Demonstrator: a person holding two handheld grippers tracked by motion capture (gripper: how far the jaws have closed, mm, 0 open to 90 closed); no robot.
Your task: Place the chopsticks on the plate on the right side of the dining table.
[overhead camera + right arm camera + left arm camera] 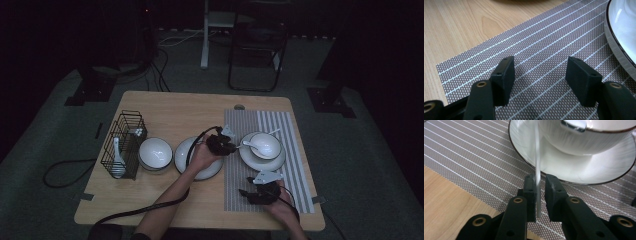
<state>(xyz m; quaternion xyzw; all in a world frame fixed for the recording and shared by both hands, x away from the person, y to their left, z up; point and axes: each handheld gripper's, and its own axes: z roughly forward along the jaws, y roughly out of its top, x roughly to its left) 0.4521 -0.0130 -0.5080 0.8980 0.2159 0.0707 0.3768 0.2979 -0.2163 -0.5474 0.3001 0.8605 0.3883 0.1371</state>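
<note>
Both tongs held low over the bench, forearms entering from six o'clock.

The left tongs point(539, 192) are reached toward one o'clock on an extended forearm, jaws narrowly parted with daylight seen beside one pad. The right tongs point(541, 77) are kept near five o'clock, jaws spread wide with nothing gripped between them.
</note>
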